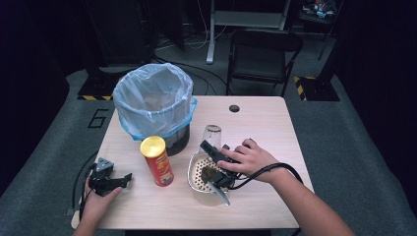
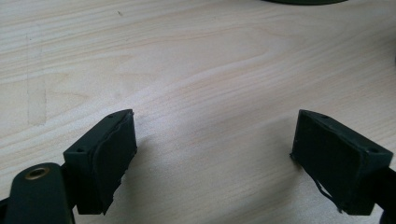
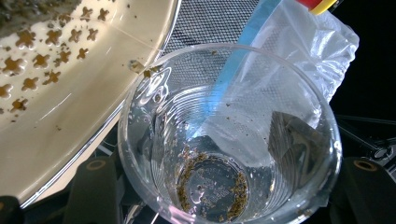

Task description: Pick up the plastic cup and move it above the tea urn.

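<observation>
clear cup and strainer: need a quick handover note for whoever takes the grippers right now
Right gripper: shut on the clear plastic cup, held beside the rim of the metal strainer on the table. The cup is nearly empty; brown bits cling to its bottom.
Left gripper: open, holding nothing, low over the bare table at its left edge.
Lined bin stands at the back left, red chip can in front of it.
Done: cup looks emptied, with residue in the strainer.
Left, likely: dispose of the cup, perhaps in the bin, and deal with the strainer.
</observation>
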Demonstrator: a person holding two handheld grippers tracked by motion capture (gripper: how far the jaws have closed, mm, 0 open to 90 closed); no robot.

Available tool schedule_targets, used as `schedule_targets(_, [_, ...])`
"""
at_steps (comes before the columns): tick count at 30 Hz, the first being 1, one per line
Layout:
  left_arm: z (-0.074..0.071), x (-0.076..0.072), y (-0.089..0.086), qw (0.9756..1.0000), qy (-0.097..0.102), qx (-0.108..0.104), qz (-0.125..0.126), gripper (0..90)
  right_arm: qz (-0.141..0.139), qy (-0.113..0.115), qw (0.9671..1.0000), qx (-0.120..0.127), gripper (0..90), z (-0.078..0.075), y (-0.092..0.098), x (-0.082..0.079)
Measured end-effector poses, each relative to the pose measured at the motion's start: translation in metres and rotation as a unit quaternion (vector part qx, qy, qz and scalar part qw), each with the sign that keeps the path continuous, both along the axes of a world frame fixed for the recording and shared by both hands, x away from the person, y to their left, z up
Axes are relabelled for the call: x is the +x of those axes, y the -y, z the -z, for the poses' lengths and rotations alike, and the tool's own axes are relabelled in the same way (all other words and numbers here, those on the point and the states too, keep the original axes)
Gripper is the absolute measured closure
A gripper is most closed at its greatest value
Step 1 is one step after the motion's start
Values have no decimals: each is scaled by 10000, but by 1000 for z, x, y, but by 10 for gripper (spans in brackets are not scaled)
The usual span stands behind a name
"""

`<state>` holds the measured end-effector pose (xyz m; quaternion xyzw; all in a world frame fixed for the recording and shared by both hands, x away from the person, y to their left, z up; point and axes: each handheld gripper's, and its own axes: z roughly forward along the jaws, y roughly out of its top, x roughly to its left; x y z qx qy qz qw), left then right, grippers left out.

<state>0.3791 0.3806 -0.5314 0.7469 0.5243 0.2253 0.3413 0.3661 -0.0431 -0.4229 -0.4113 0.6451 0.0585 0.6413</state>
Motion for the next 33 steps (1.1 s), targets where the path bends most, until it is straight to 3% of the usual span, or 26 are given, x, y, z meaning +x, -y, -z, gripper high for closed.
schedule_targets(25, [0, 0, 0, 10000, 0, 1, 0, 135, -114, -9, 9999, 25, 345, -4, 1, -3])
schedule_targets(28, [0, 0, 0, 10000, 7, 4, 2, 135, -52, -96, 9998, 161, 344, -3, 3, -3])
schedule_targets(30, [0, 0, 0, 10000, 1, -1, -1, 135, -163, 47, 9999, 7, 344, -6, 1, -4])
schedule_targets(33, [0, 0, 0, 10000, 1, -1, 1, 135, -75, -46, 9998, 172, 344, -4, 3, -4])
